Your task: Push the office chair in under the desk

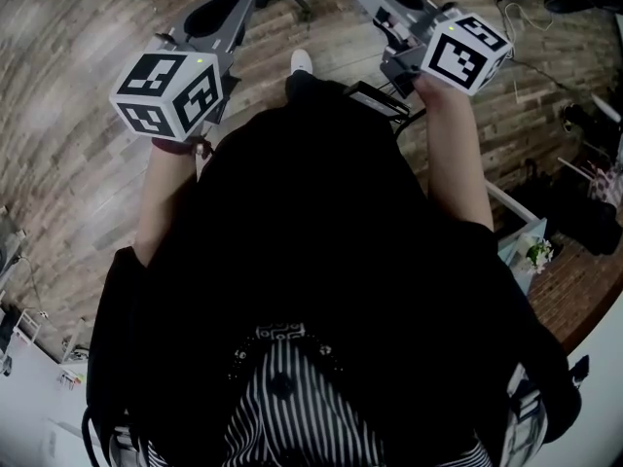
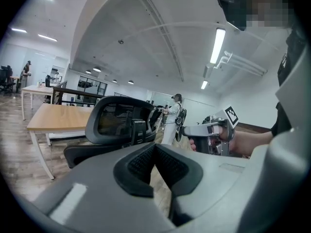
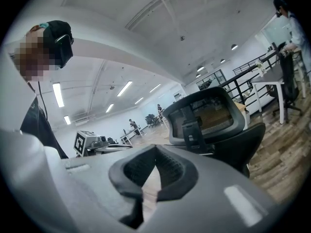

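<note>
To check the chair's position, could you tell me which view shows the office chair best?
The right gripper view: the office chair is largest, back and seat clear. The left gripper view shows it smaller, by a wooden desk. The head view barely shows it.

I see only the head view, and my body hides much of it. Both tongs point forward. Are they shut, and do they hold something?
Observer: In the left gripper view, the left tongs are shut, with nothing between them.
Operator: And the right ones?
Observer: The right tongs are shut too, and empty.
Operator: Where is the chair?
Observer: The office chair stands ahead of the tongs and apart from them. We see its mesh back.
Operator: And the desk?
Observer: A wooden desk stands beyond the chair, to its left in the left gripper view.
</note>
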Demonstrator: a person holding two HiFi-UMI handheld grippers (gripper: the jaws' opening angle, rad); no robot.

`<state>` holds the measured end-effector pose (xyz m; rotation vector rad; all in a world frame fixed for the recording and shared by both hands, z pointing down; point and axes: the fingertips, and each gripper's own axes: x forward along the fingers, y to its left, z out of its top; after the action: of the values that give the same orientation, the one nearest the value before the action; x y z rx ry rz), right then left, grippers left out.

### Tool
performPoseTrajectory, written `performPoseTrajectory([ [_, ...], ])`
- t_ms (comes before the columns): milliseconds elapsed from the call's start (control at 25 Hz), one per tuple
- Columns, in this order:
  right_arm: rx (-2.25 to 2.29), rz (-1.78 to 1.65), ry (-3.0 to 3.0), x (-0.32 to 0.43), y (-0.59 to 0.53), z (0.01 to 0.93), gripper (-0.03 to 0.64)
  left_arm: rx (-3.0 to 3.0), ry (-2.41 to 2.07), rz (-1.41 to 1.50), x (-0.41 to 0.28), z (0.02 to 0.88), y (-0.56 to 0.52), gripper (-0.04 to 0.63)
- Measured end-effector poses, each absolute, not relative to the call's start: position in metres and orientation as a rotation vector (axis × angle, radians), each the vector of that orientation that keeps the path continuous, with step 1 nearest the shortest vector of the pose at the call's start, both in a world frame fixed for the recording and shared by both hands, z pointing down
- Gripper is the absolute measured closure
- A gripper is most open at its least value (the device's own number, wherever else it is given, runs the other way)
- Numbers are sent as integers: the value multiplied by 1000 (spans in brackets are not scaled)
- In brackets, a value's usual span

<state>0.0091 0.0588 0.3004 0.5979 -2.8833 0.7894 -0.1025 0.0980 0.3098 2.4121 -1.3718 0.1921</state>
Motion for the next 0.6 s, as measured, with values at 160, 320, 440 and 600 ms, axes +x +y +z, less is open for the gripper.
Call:
performPoseTrajectory([
  [160, 584, 830, -2877, 19, -6, 302, 617, 2384, -1365, 210, -94, 312, 31, 606],
  [320, 577, 830, -2875, 26, -38, 300, 617, 2379, -1376, 215, -88, 308, 1, 606],
  [440, 559, 817, -2879, 33, -55, 297, 617, 2385, -1388, 227, -82, 302, -15, 606],
  [600, 546, 827, -2881, 32, -93, 300, 617, 2371, -1408, 227, -87, 305, -51, 606],
])
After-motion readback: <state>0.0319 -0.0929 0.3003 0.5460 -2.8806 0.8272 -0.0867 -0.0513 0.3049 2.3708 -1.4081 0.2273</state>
